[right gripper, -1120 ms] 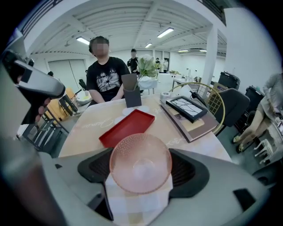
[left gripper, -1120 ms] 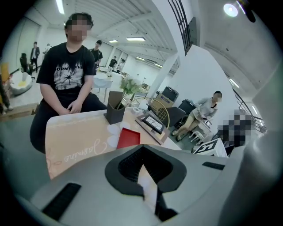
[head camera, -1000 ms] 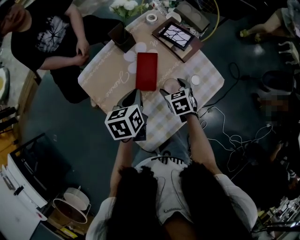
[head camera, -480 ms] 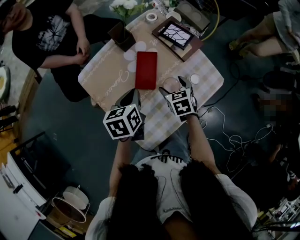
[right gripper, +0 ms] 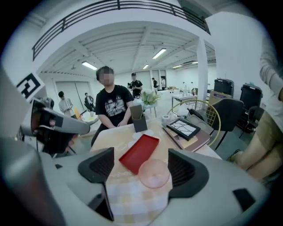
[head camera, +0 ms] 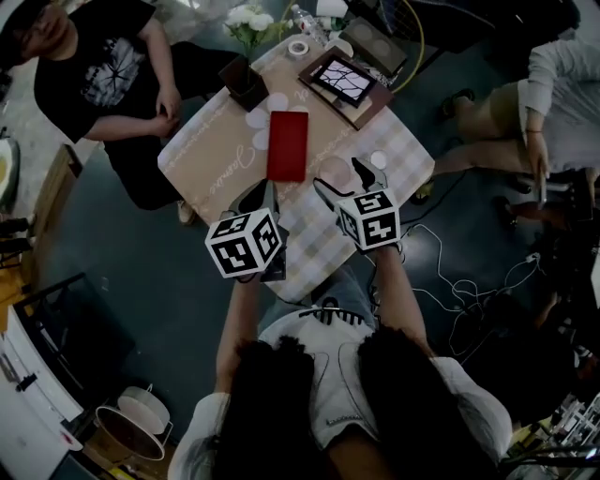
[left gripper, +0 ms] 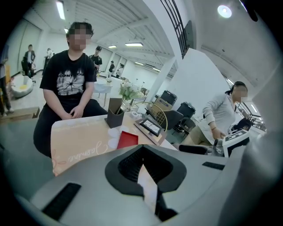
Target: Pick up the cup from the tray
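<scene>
1. Right gripper (head camera: 339,174): jaws wide apart over the checked cloth (head camera: 314,239). The cup (right gripper: 154,173) stands between them. Neither pad is seen touching it.
2. Cup: clear, pinkish, round. It is off the red tray (head camera: 288,145), on the cloth at the tray's 4 o'clock in the head view, just beside its near right corner. Cannot tell whether the cup's edge meets the tray's edge.
3. Left gripper (left gripper: 142,153): jaws together, nothing between them. In the head view it sits at the tray's 7 o'clock, tips near the tray's near end.
4. The tray is long and shallow. It lies lengthwise, its far part on the tan runner (head camera: 211,155) and its near end reaching the checked cloth.
5. At the tray's 11–12 o'clock: white discs (head camera: 274,103) just beside its far end, then a dark box (head camera: 246,80) and white flowers (head camera: 248,14) beyond.
6. At the tray's 1 o'clock: a framed picture (head camera: 342,80) lying on a brown book, well apart from the tray. A small white disc (head camera: 378,159) sits at the cup's 2 o'clock.
7. A person in a black T-shirt (head camera: 103,66) sits at the table's 10 o'clock, hands together. A second seated person (head camera: 553,94) is at 3 o'clock, well apart from the table.
</scene>
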`<state>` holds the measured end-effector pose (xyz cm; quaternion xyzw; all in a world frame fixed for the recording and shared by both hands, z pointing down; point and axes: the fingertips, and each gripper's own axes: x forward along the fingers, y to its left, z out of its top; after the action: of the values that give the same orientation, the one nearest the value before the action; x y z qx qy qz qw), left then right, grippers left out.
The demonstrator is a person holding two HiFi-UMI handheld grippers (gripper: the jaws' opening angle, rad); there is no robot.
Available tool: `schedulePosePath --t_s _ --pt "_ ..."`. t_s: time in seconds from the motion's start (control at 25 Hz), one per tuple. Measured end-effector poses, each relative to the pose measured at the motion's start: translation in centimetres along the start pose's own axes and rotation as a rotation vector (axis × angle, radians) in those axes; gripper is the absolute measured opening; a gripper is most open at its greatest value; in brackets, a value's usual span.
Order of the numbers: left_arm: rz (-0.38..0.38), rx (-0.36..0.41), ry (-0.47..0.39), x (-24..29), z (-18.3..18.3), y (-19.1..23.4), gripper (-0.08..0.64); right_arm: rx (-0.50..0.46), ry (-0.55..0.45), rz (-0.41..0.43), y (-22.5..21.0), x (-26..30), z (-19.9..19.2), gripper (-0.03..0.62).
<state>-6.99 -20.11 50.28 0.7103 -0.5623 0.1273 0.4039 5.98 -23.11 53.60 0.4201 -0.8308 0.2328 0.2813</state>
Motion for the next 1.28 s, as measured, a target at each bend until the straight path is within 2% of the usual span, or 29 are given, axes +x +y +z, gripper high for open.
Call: schedulePosePath --t_s 0.04,0.12,0.2,0.32,0.4,0.44,0.68,1.28 --pt "-0.003 0.004 -0.004 -0.3 -0.1 -0.2 0.005 0.024 -0.013 0.007 0.5 -0.6 0.2 0.382" --pt "-0.011 0.011 -0.015 -0.9 -0.1 -0.5 0.005 0.039 -0.038 -0.001 1.2 -1.7 0.6 0.3" --pt "-0.019 0.017 -0.027 -1.5 -0.1 -0.8 0.006 0.022 -0.057 -0.024 1.8 -2.5 0.9 0.214" --pt "-0.034 0.027 -0.034 -2.5 -0.3 -1.2 0.006 -0.007 -0.062 -0.05 3.1 -3.6 0.8 0.134" --pt "-0.045 0.039 -0.035 -3.2 -0.5 -1.4 0.006 -0.01 -0.066 -0.069 3.9 -4.2 0.5 0.023" --pt "-0.048 0.044 -0.037 -3.4 -0.6 -1.5 0.006 -0.006 -0.067 -0.078 4.2 -4.4 0.4 0.011" --pt "-0.068 0.06 -0.047 -4.8 -1.4 -2.1 0.006 0.039 -0.082 -0.113 5.1 -5.8 -0.1 0.009" --pt "-0.095 0.104 -0.074 -7.8 -2.5 -3.3 0.006 0.032 -0.108 -0.153 7.0 -8.3 -0.5 0.008"
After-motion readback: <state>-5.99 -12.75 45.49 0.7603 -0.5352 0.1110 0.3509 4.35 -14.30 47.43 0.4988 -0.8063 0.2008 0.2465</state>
